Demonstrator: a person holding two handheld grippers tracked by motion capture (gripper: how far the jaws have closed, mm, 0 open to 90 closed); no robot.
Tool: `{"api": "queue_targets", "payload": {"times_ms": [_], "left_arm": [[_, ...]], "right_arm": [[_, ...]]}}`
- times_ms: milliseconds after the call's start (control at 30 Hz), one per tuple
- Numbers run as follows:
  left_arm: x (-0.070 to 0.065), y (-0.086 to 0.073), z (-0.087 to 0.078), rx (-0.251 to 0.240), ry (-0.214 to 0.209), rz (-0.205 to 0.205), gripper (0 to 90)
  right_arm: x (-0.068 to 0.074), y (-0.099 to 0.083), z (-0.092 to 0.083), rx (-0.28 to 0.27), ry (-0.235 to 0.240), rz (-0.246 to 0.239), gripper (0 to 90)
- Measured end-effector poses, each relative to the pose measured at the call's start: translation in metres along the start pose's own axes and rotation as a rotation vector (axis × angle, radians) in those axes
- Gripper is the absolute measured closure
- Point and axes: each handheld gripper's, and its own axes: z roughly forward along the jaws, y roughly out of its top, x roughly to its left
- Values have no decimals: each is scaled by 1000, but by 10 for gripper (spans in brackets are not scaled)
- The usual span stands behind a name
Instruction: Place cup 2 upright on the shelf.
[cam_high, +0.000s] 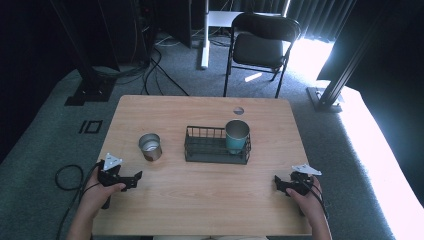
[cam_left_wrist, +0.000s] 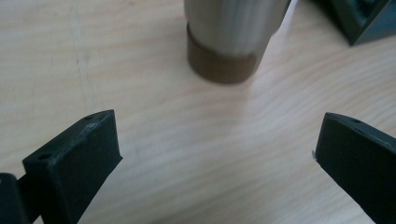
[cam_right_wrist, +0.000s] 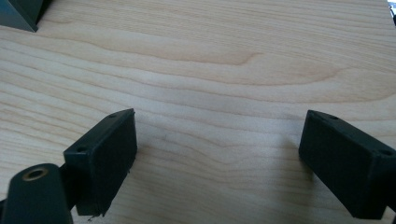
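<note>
The steel cup (cam_high: 150, 146) stands upright on the bare wooden table (cam_high: 200, 200), just left of the black wire basket (cam_high: 216, 145) and apart from it. A teal cup (cam_high: 236, 136) already stands upright inside the basket, at its right end; the left part of the basket is free. Judged from this layout, one cup is stowed and the steel cup is outstanding — the work looks about half done, with the grasp, the lift and the placing of the second cup all left.

The left gripper (cam_high: 131, 181) rests near the table's front left edge, jaws spread wide and holding nothing, and it points toward the steel cup without touching it. The right gripper (cam_high: 279, 183) lies near the front right edge, well apart from both cups, jaws likewise spread and empty.

The high view gives the whole arrangement: both cups, the basket, both hands and the chair (cam_high: 260, 42) beyond the table. It does not resolve the steel cup's foot. The left gripper view does — a brown band (cam_left_wrist: 222, 65) rings the base of the steel cup (cam_left_wrist: 233, 25), which sits ahead and slightly right of centre between the jaws. The right gripper view adds bare wood grain ahead and a dark corner of the basket (cam_right_wrist: 21, 11) at upper left
</note>
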Motion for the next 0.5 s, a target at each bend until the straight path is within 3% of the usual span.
{"api": "queue_targets", "payload": {"times_ms": [300, 500], "left_arm": [[-7, 23, 2, -55, -31, 30, 6], [-8, 33, 7, -123, -59, 42, 6]], "right_arm": [[0, 0, 0, 0, 0, 0, 110], [0, 0, 0, 0, 0, 0, 110]]}}
